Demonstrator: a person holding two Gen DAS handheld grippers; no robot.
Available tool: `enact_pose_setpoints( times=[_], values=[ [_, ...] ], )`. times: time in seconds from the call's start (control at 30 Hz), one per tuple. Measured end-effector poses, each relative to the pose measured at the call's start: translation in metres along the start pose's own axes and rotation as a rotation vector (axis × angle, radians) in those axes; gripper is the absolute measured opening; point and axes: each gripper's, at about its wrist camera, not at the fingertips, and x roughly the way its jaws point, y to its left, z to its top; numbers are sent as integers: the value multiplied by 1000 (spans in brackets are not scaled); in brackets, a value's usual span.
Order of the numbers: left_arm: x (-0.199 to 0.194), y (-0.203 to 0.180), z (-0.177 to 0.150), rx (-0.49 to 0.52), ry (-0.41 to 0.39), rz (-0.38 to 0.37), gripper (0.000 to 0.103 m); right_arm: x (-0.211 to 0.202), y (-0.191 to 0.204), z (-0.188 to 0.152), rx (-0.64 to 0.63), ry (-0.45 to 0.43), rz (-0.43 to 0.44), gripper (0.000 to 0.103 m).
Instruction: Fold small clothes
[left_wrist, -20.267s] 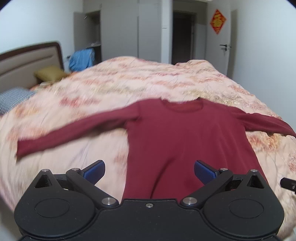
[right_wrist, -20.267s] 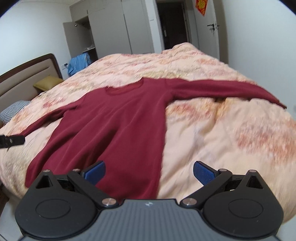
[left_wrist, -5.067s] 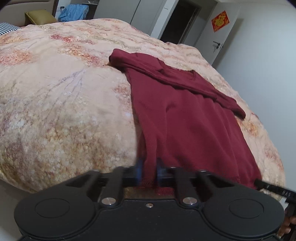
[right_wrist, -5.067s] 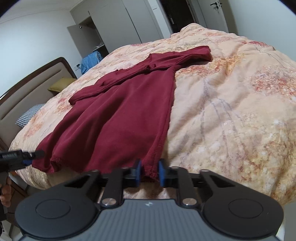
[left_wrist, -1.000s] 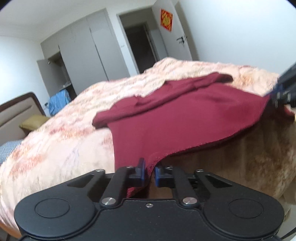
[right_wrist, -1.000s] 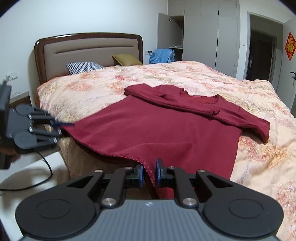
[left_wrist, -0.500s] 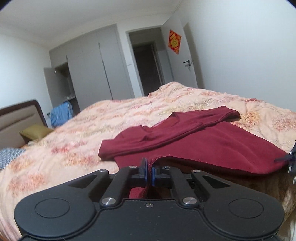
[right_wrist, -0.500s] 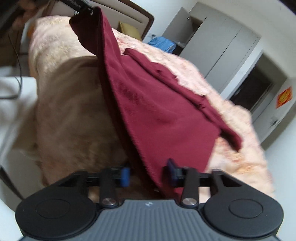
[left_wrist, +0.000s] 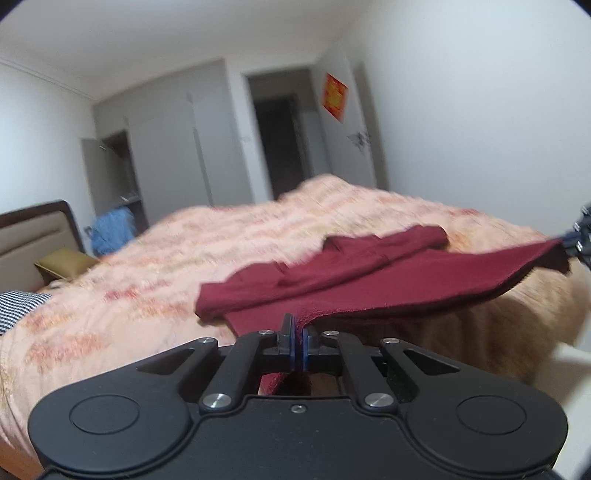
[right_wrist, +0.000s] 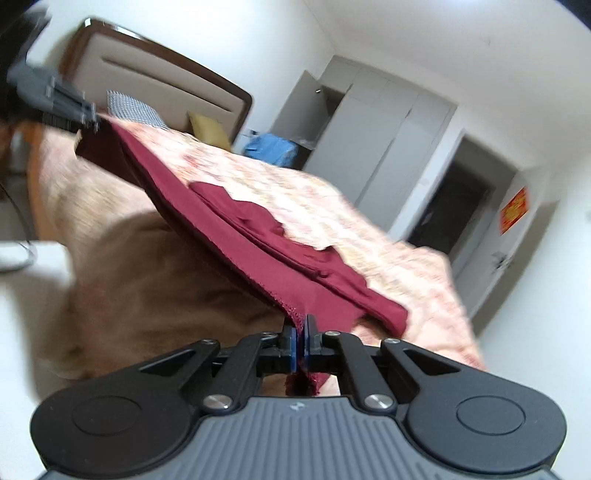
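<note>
A dark red long-sleeved shirt (left_wrist: 388, 280) lies on the bed with both sleeves folded across its chest. Its hem is lifted off the bed's foot edge and stretched taut. My left gripper (left_wrist: 298, 341) is shut on one hem corner. My right gripper (right_wrist: 299, 341) is shut on the other hem corner of the shirt (right_wrist: 258, 236). The right gripper also shows at the right edge of the left wrist view (left_wrist: 576, 242), and the left gripper at the top left of the right wrist view (right_wrist: 70, 107).
The bed has a peach floral quilt (left_wrist: 155, 280), a brown headboard (right_wrist: 166, 85), a checked pillow (right_wrist: 135, 110) and a yellow pillow (left_wrist: 64, 260). Blue clothes (left_wrist: 110, 229) lie by the grey wardrobe (left_wrist: 173, 147). A dark doorway (left_wrist: 280, 140) stands behind.
Both grippers have raised the hem higher and drawn it taut over the foot of the bed. The right gripper, briefly parted half a second ago, is shut on the hem again.
</note>
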Motion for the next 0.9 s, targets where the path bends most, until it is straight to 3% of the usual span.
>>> enact_pose_setpoints(
  times=[0.13, 0.3, 0.4, 0.5, 0.7, 0.8, 0.87, 0.9],
  values=[
    [-29, 1, 2, 32, 32, -52, 2, -33, -12, 4, 21, 56, 97, 4],
    [-18, 11, 11, -13, 33, -95, 2, -41, -32, 6, 144, 33, 95, 1],
    [4, 14, 21, -12, 25, -105, 0, -23, -45, 10, 168, 13, 61, 0],
    [19, 18, 33, -9, 20, -103, 0, -6, -50, 11, 152, 36, 94, 0],
    [32, 14, 30, 6, 61, -125, 0, 26, -18, -4, 57, 140, 264, 5],
    [38, 11, 16, -4, 113, -134, 8, 33, 2, -17, 13, 209, 313, 24],
    [42, 9, 5, -23, 146, -139, 17, 36, 10, -26, -8, 236, 338, 49],
    [43, 8, 0, -38, 161, -142, 18, 37, 13, -30, -13, 253, 350, 53]
  ],
)
